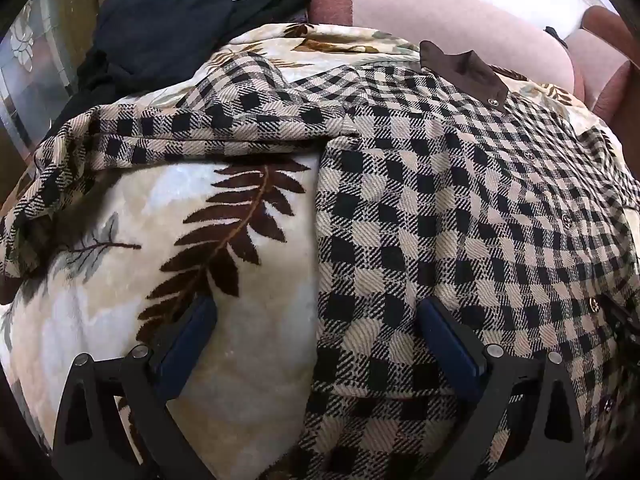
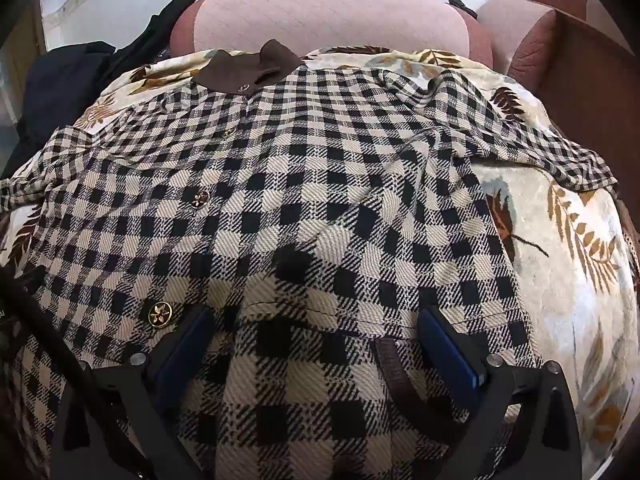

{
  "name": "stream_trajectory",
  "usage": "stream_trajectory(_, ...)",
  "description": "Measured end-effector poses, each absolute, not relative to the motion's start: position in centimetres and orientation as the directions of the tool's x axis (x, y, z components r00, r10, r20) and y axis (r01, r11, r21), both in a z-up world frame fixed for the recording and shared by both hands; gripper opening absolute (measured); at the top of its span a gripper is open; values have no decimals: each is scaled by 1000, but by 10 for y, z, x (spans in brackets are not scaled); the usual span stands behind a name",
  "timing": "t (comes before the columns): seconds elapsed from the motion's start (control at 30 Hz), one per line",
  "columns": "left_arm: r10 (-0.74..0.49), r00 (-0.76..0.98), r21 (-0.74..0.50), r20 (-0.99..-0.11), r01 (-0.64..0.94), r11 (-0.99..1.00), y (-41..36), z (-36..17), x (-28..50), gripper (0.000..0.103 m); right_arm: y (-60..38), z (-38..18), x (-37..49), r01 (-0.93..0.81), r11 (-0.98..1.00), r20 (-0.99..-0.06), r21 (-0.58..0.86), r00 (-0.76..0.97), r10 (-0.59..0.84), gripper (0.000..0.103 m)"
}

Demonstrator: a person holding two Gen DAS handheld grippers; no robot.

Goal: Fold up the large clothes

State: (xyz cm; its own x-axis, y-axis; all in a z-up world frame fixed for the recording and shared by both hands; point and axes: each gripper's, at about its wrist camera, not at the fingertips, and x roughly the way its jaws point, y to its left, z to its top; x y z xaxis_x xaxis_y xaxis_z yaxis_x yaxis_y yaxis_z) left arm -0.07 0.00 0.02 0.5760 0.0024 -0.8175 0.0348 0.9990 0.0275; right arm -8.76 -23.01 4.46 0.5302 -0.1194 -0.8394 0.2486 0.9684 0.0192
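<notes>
Left gripper (image 1: 316,336): I see my jaws spread wide and empty, straddling the coat's side edge, one finger over the blanket, one over the cloth.

Right gripper (image 2: 316,340): released too, jaws wide apart, low over the coat's lower front; whether the pads touch the fabric I cannot tell.

Checked coat (image 2: 320,208): it lies flat, front up and buttoned, on the leaf-print blanket (image 1: 160,280), hem nearest me, brown collar (image 2: 252,70) farthest.

Handling: I judge it a thick woven cloth, soft but weighty, likely to hold a crease and drag rather than slide on the plush blanket.

Gold buttons (image 2: 160,315): hard lumps down the placket; I would avoid pinching on them.

Sleeve (image 1: 140,140): stretched out sideways beyond my left gripper, rumpled, its cuff end drooping off the blanket.

Hold points: I would pinch hem corners or a side seam, both layers together.

Beyond: dark garments (image 1: 160,28) heaped by a pink cushion (image 2: 328,20).
</notes>
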Motion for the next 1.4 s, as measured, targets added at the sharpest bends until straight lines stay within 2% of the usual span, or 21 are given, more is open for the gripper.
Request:
stream_trajectory(0.67,10,565,37,-825,36,999,0,3,-4,101,-229,44,-87,248,968,-839,18,530,-120,103)
stream_trajectory(0.87,-25,513,17,-858,78,997,7,9,-8,101,-228,43,-87,244,969,-843,25,526,-111,103)
stream_trajectory(1.1,-45,514,2,-856,91,996,12,13,-12,100,-238,44,-84,250,966,-854,70,516,-71,103)
stream_trajectory(1.13,-46,516,0,-855,89,996,12,15,-13,96,-240,45,-84,252,965,-851,77,521,-68,103)
stream_trajectory(1.17,-48,519,-5,-853,84,996,15,19,-15,87,-238,45,-87,256,963,-848,79,526,-70,103)
stream_trajectory(1.23,-62,538,-26,-841,75,997,22,29,-19,75,-234,44,-89,256,964,-846,70,528,-79,103)
stream_trajectory(1.4,-63,642,-129,-764,-57,990,78,67,-22,75,-231,44,-91,243,968,-846,57,527,-82,103)
